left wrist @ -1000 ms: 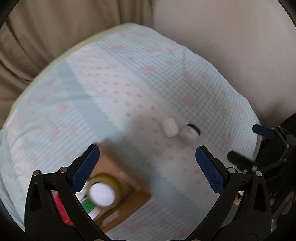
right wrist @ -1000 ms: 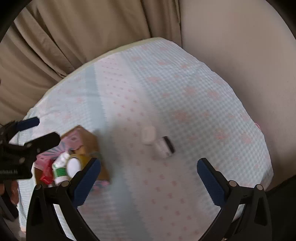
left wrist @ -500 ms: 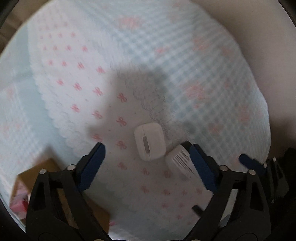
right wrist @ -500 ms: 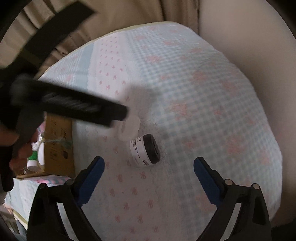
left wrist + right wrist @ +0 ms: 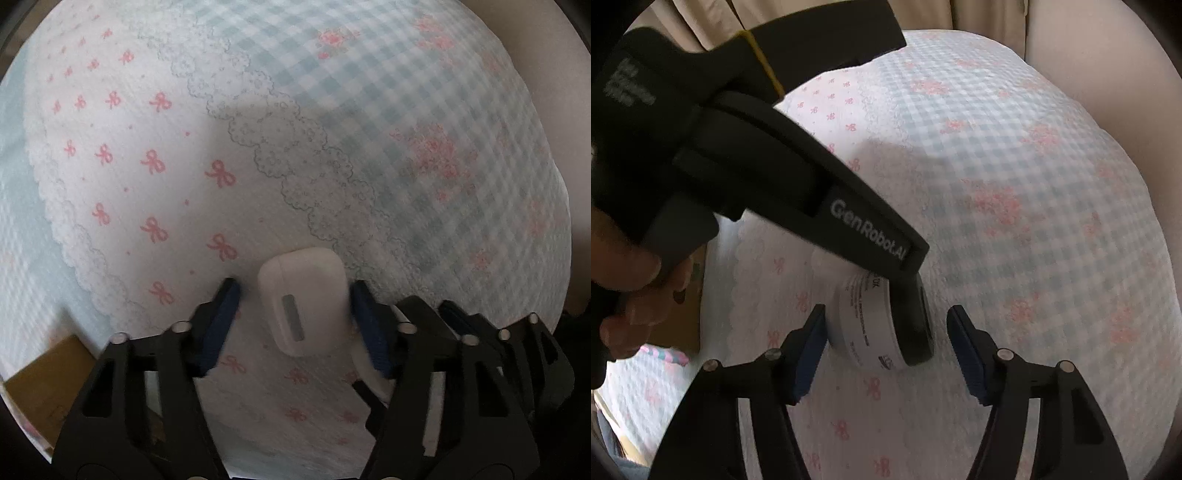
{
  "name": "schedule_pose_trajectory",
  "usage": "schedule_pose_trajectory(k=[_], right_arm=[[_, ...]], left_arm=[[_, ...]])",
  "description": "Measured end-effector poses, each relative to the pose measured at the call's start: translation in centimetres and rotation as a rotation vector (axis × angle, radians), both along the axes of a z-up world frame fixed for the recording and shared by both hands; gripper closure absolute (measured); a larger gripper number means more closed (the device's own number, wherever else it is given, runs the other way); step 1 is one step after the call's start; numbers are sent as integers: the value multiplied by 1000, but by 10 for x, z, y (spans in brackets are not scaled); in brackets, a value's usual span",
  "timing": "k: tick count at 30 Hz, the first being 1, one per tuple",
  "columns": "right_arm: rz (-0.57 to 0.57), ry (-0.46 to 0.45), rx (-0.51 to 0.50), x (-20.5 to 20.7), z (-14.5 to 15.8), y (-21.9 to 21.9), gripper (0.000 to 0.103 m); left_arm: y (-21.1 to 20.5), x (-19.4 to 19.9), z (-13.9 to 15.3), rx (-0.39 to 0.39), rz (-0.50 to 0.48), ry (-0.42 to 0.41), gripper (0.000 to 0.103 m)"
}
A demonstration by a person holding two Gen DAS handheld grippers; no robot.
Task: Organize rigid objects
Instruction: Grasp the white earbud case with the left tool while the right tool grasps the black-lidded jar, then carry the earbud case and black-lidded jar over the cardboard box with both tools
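Observation:
A white earbud case [image 5: 303, 299] lies on the patterned cloth between the blue pads of my left gripper [image 5: 295, 321]. The right pad looks close against it and a gap shows on the left side. A white jar with a black lid [image 5: 882, 325] lies on its side between the pads of my right gripper [image 5: 890, 350], with gaps on both sides. The left gripper's black body [image 5: 783, 155] crosses the right wrist view above the jar and hides the earbud case there.
A cardboard box [image 5: 48, 384] sits at the lower left of the left wrist view, its edge also showing in the right wrist view [image 5: 679, 332]. Beige curtain [image 5: 820, 7] and a pale wall [image 5: 1108, 55] lie behind the bed's far edge.
Both grippers have moved down and forward to the cloth. The left now straddles the earbud case and the right straddles the jar, and both have narrowed.

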State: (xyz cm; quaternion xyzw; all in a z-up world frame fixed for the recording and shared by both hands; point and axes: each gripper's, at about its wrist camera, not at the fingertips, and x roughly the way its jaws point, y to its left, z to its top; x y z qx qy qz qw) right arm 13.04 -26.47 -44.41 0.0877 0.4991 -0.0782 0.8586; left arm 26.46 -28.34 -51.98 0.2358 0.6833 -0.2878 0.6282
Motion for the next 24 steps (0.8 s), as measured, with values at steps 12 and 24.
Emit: schedule_pose_trajectory(k=[12,24], right_arm=[[13,5,-6,1,5,5,51],[-44,-8,-17,-7,42,-1,52]], left_arm=[[13,16,12,-43,35,24,59],[13,32,86,-132,87,-33,59]])
